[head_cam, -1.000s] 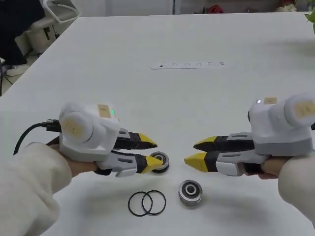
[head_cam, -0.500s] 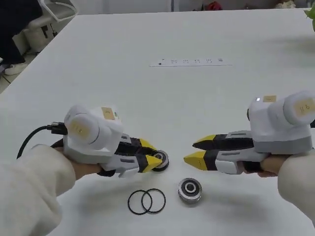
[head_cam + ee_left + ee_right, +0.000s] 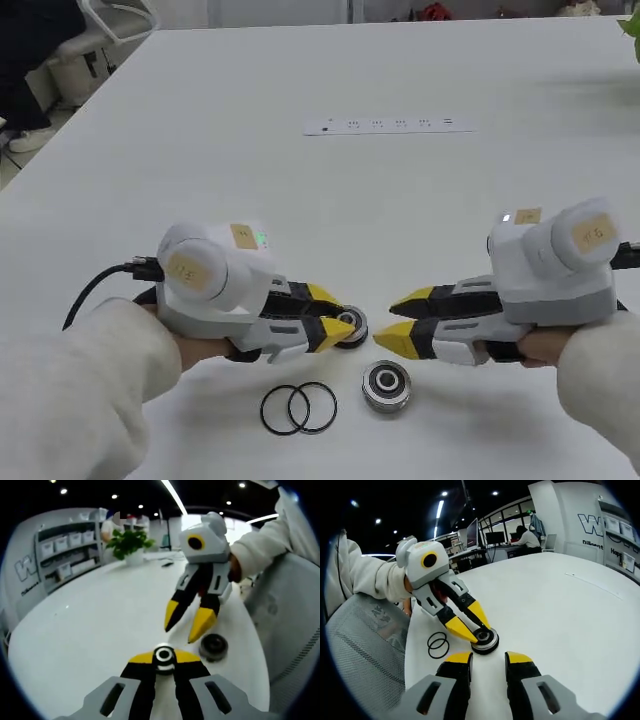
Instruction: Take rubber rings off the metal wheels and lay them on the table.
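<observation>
Two rubber rings (image 3: 298,409) lie overlapping on the worktop (image 3: 300,180), near the gripped wheel (image 3: 351,326) on the person's side. The left gripper (image 3: 342,314) has its jaws clamped on that wheel, probably to steady it. The right gripper (image 3: 388,322) waits just beside it, jaws apart and empty, likely to peel a ring. Another wheel (image 3: 386,387) sits nearby.

The left gripper (image 3: 338,318) points right and lies nearly level, with its fingers (image 3: 142,658) clamped on a wheel (image 3: 164,655). The right gripper (image 3: 392,320) faces it with the tips near each other, its fingers (image 3: 458,661) parted and holding nothing. The left sleeve (image 3: 70,385) and right sleeve (image 3: 605,375), both white, reach in from the lower corners.
</observation>
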Demonstrator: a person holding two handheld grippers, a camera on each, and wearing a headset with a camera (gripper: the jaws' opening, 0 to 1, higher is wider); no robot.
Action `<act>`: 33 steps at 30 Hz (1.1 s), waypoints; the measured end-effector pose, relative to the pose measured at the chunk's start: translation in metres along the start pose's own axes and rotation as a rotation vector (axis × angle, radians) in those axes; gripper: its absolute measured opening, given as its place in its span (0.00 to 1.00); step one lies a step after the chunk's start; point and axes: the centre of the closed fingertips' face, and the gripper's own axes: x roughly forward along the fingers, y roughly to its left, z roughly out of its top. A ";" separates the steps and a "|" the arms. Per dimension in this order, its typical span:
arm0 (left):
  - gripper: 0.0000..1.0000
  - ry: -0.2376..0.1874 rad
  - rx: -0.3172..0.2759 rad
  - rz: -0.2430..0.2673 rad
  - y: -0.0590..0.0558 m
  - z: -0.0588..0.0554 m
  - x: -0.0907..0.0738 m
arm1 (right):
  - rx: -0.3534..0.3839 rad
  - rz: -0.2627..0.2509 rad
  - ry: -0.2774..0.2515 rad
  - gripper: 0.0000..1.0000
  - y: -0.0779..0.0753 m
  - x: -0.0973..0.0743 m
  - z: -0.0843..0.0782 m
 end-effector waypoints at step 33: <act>0.14 -0.026 -0.015 0.012 -0.005 0.005 0.005 | -0.175 -0.013 0.050 0.18 -0.002 0.013 -0.004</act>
